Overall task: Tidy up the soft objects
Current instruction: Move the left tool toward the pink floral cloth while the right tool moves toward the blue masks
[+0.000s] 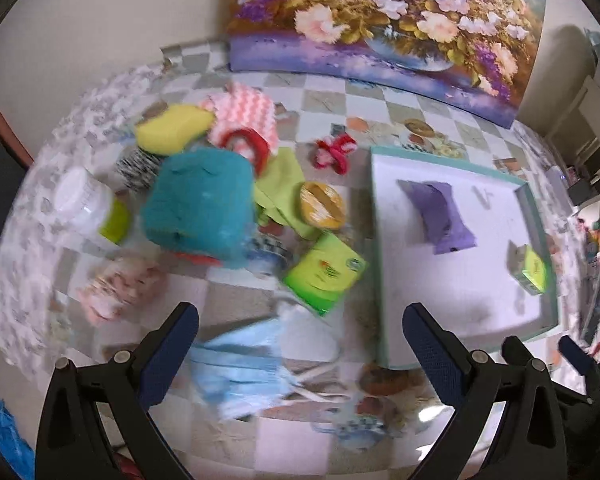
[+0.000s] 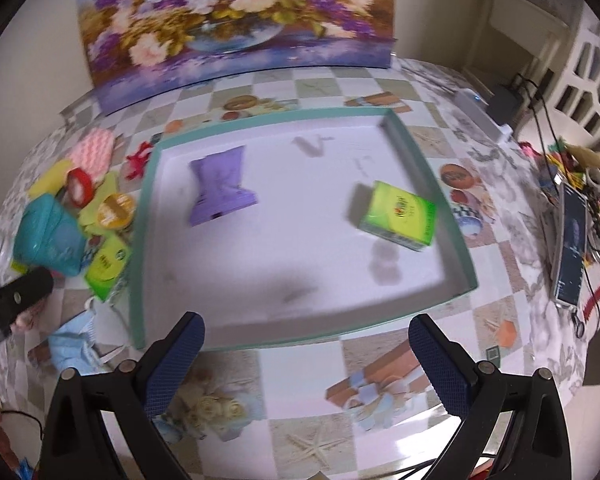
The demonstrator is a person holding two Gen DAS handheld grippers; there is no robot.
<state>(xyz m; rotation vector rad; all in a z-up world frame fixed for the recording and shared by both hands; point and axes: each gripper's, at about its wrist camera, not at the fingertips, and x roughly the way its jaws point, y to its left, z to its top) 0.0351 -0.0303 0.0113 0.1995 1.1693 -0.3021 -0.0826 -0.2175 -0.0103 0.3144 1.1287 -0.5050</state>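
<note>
The teal-rimmed tray (image 2: pixel 432 184) is mostly bare between the purple pouch (image 2: pixel 220 188) and green tissue pack (image 2: pixel 400 216); clutter crowds the table (image 2: pixel 300 392) left of it.

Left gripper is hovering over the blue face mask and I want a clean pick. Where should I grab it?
Pinch the pleated body of the blue face mask from above, across its short width. It lies flat and crumpled between the open fingers of the left gripper, so the bunched pleats give more to bite than the thin white ear loops trailing toward the tray.
</note>
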